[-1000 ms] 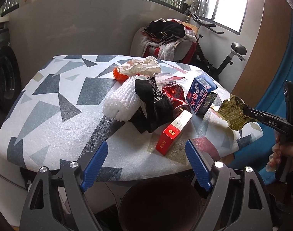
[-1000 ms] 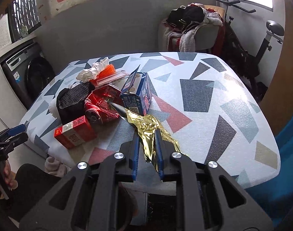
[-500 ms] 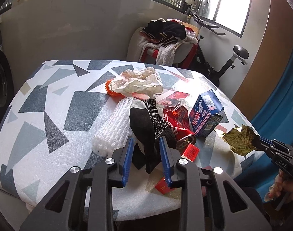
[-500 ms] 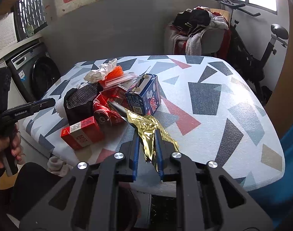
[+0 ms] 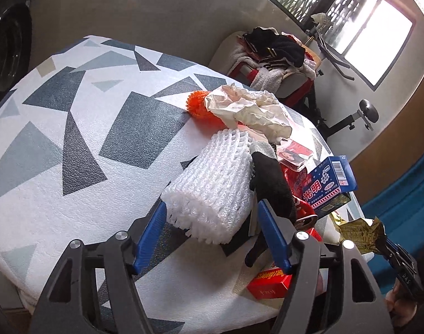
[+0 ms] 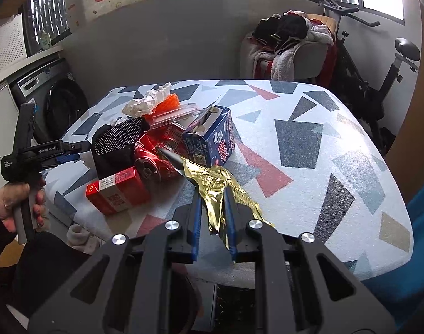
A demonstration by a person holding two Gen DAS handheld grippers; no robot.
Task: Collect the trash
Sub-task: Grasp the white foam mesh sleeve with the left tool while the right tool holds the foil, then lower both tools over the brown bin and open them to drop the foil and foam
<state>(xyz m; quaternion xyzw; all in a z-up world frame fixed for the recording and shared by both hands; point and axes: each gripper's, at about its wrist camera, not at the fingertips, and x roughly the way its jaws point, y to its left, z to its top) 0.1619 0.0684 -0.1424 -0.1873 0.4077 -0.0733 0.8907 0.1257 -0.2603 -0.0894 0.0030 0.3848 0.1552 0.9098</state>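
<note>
The left gripper [image 5: 212, 231] is hovering low over the near edge of the counter [image 5: 73, 144], its blue fingers [image 5: 150, 233] standing apart on either side of the white foam net sleeve [image 5: 214, 192]. The pads are flanking the near end of the sleeve; contact with the foam cannot be confirmed from the left wrist view. The sleeve is lying on its side, its far end pointing toward the crumpled white paper [image 5: 251, 111] and the orange mesh [image 5: 201, 108] beneath that paper.

The right gripper [image 6: 213, 217] is holding the gold foil wrapper [image 6: 214, 183], its fingers [image 6: 196, 217] clamped together on the wrapper's crumpled tail. The free end of the wrapper is extending forward over the counter toward the trash pile, ending just beside the crushed red can [image 6: 156, 153] and the blue carton [image 6: 212, 142].

The remaining trash is sitting grouped on the left portion of the patterned counter as seen from the right wrist view:

- The black dotted glove [image 6: 117, 142] is lying against the can.
- The red box [image 6: 117, 192] is resting at the near edge of the counter, just in front of the can.
- The clear plastic packaging [image 6: 175, 117] is lying behind the can, beside the carton.

In the right wrist view, the person's left hand [image 6: 14, 203] is gripping the handle of the left gripper off the counter's left edge.
</note>
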